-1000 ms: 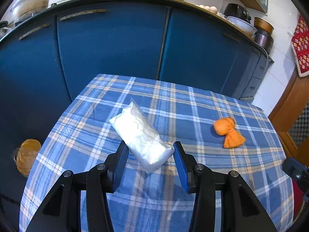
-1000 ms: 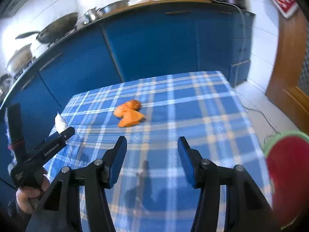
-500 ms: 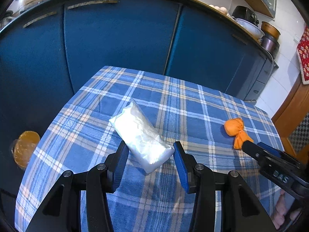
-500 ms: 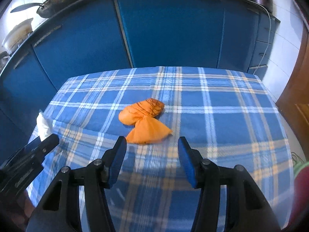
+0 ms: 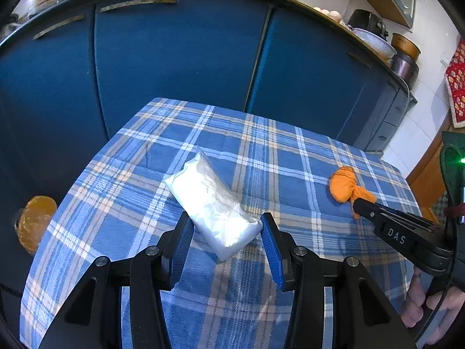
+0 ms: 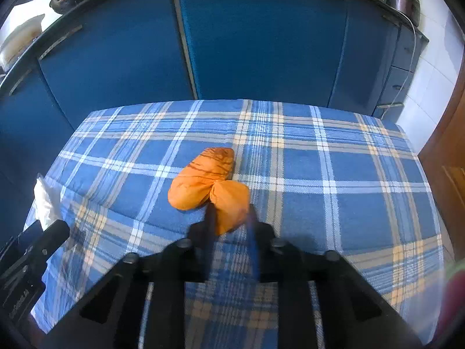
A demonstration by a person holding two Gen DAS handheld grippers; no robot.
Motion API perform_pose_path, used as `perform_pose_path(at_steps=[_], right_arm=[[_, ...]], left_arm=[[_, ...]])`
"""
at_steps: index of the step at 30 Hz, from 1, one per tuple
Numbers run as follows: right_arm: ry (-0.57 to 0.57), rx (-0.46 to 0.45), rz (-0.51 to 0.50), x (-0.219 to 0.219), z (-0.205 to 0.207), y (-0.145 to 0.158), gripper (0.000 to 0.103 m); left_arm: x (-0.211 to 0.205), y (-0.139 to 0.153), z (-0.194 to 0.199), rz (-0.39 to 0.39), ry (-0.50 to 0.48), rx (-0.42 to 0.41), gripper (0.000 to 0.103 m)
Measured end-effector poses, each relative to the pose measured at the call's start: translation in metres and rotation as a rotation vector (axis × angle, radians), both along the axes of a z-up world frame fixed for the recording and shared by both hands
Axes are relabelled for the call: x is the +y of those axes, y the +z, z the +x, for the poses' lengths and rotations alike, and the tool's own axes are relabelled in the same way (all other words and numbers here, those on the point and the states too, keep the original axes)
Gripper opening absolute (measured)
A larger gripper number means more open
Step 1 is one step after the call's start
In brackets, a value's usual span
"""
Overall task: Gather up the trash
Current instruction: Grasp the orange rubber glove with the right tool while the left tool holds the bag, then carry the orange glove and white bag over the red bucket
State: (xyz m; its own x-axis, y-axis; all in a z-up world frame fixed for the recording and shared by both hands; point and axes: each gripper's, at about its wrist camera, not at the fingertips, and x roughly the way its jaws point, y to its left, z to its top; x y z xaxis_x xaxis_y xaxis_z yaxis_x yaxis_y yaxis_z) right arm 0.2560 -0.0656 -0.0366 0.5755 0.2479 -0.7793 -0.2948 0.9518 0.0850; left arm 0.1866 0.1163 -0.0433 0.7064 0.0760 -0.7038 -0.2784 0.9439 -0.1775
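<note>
A clear plastic bag [image 5: 210, 205] lies on the blue plaid tablecloth [image 5: 290, 157]. My left gripper [image 5: 226, 240] is open, its fingers on either side of the bag's near end. An orange knotted bag [image 6: 209, 184] lies further right; it also shows in the left wrist view [image 5: 345, 189]. My right gripper [image 6: 231, 216] has its fingers closed in on the bag's near lobe, blurred by motion. The right gripper also shows in the left wrist view [image 5: 359, 205].
Blue kitchen cabinets [image 5: 180, 58] stand behind the table, with pans and pots on the counter. An orange object [image 5: 35, 222] sits on the floor at left. The white bag's edge [image 6: 45, 203] shows in the right wrist view. A wooden door [image 6: 447, 157] is at right.
My right gripper moved forward to the orange bag and its fingers closed onto the near lobe. My left gripper stayed open around the clear bag.
</note>
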Motion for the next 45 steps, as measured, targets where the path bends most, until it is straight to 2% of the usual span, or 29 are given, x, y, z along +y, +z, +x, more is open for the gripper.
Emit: perform_pose_path(at_steps=[1, 4, 11, 20, 33, 41, 45], right_arm=[[0.005, 0.003, 0.004, 0.000, -0.001, 0.000, 0.011], [0.017, 0.000, 0.008, -0.003, -0.007, 0.004, 0.008], [0.016, -0.036, 0.044, -0.019, -0.033, 0.025, 0.007], [-0.046, -0.078, 0.109, -0.060, -0.076, 0.055, 0.007], [-0.214, -0.165, 0.161, -0.143, -0.144, 0.086, 0.007], [-0.381, -0.204, 0.099, -0.191, -0.183, 0.086, 0.007], [-0.439, -0.205, 0.116, -0.214, -0.203, 0.083, 0.007]], left_arm=[[0.000, 0.000, 0.000, -0.001, -0.003, -0.002, 0.049], [-0.002, 0.002, -0.002, 0.002, -0.006, -0.011, 0.049], [-0.002, 0.002, -0.002, 0.001, -0.007, -0.013, 0.049], [-0.009, 0.004, -0.004, 0.011, -0.025, -0.033, 0.049], [-0.020, 0.015, -0.010, 0.017, -0.059, -0.071, 0.049], [-0.050, 0.039, -0.028, 0.012, -0.144, -0.110, 0.049], [-0.073, 0.051, -0.040, 0.005, -0.205, -0.125, 0.049]])
